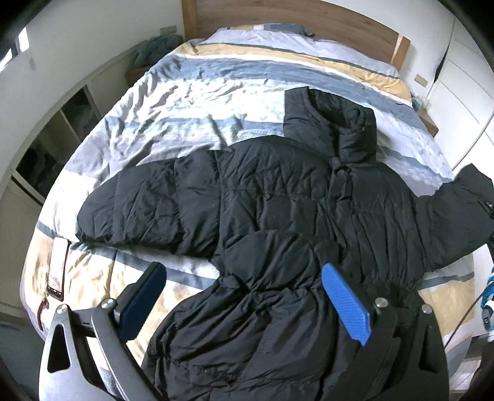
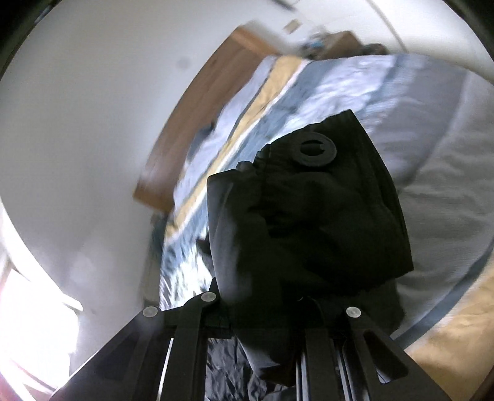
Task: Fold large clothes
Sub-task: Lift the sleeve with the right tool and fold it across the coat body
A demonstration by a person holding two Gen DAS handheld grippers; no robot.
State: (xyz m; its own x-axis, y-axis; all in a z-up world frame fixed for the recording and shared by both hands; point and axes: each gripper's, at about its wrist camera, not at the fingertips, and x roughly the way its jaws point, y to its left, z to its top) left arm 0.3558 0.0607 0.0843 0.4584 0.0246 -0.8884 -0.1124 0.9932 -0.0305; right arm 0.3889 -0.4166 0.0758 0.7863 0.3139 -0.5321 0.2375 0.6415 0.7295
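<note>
A black puffer jacket (image 1: 278, 197) lies spread on the striped duvet (image 1: 185, 101), collar toward the headboard and one sleeve (image 1: 139, 203) stretched out to the left. My left gripper (image 1: 247, 293) hovers open above the jacket's lower part, with nothing between its blue pads (image 1: 345, 302). The right sleeve (image 1: 457, 200) rises off the bed at the right edge. In the blurred right wrist view, my right gripper (image 2: 262, 311) is shut on a bunch of black sleeve fabric (image 2: 308, 222) with a round snap (image 2: 315, 149). That fabric hides its fingertips.
A phone in a reddish case (image 1: 57, 271) lies on the duvet near the bed's left edge. The wooden headboard (image 1: 293, 21) stands at the back. An open shelf unit (image 1: 55, 138) lines the left wall, white wardrobe doors (image 1: 463, 92) the right.
</note>
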